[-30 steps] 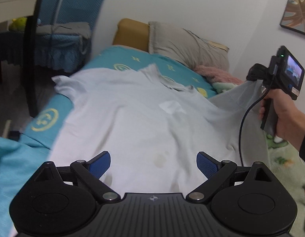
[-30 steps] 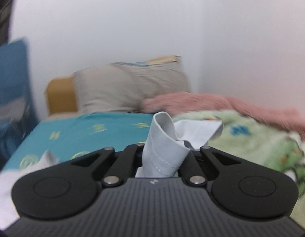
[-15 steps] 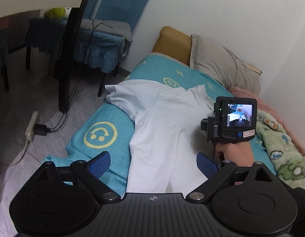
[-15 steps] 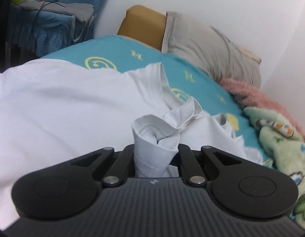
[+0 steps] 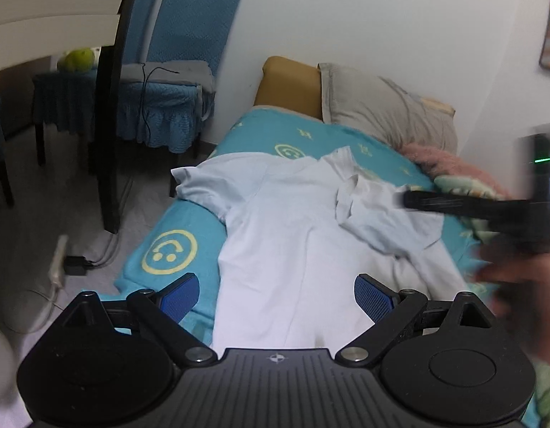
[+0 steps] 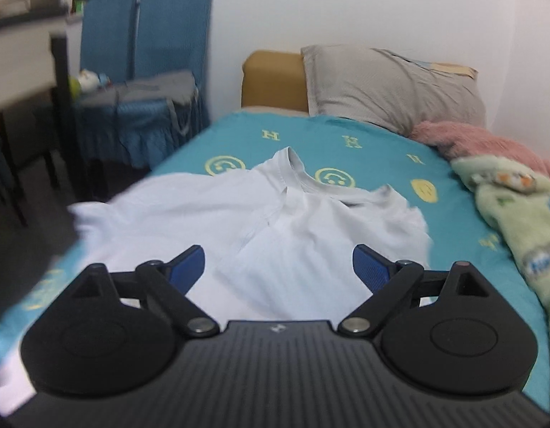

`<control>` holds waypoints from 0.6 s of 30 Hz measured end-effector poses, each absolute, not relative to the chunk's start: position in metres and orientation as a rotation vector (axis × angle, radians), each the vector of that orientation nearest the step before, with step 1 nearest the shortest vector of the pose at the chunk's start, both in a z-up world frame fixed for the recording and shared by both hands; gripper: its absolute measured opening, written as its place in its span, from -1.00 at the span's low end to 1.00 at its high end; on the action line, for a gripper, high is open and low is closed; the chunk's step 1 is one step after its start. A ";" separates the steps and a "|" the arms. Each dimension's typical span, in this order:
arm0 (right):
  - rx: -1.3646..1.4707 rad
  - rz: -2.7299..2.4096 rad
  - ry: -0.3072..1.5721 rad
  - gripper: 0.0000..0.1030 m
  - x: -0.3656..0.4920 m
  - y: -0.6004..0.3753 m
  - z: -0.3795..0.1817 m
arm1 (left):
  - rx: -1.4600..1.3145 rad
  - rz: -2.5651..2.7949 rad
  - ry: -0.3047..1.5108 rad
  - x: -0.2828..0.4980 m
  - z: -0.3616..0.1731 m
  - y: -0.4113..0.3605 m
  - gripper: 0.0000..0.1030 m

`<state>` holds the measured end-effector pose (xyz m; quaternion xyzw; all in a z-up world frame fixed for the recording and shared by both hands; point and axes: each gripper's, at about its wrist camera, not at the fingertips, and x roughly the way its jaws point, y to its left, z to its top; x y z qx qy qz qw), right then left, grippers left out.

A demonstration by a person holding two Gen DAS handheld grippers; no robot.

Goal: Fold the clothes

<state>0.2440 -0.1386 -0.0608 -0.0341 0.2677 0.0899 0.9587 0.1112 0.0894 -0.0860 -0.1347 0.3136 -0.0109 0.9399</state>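
Note:
A white T-shirt point(image 5: 293, 242) lies on the teal bed, its right side folded over toward the middle; it also shows in the right wrist view point(image 6: 282, 221) with the collar at the far end. My left gripper point(image 5: 276, 294) is open and empty above the shirt's lower part. My right gripper point(image 6: 278, 267) is open and empty above the folded side. In the left wrist view the right gripper's body point(image 5: 489, 210) is a blurred dark shape at the right, over the bed edge.
A teal sheet with yellow smileys point(image 5: 168, 249) covers the bed. A grey pillow point(image 6: 389, 82), a pink blanket point(image 6: 482, 142) and a green blanket point(image 6: 517, 207) lie at the head and right. Blue chairs point(image 5: 175, 71), a dark table leg point(image 5: 109, 135) and a floor power strip point(image 5: 57, 260) stand at the left.
My right gripper carried the shirt's right side across, let it go and opened. It has drawn back to the right. My left gripper stayed open.

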 end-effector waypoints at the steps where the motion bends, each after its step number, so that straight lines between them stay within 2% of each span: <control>1: -0.031 0.185 0.542 0.77 0.221 -0.149 -0.050 | -0.277 -0.029 0.644 0.109 -0.086 0.087 0.85; 9: 0.250 0.148 0.547 0.78 0.050 -0.247 0.004 | -0.259 -0.180 0.703 0.070 -0.083 0.046 0.85; 15: 0.484 0.102 0.463 0.77 -0.029 -0.316 -0.008 | -0.296 -0.355 0.761 0.047 -0.085 -0.002 0.77; 18: 0.565 0.079 0.444 0.78 -0.046 -0.341 -0.019 | -0.341 -0.436 0.812 0.045 -0.091 -0.031 0.65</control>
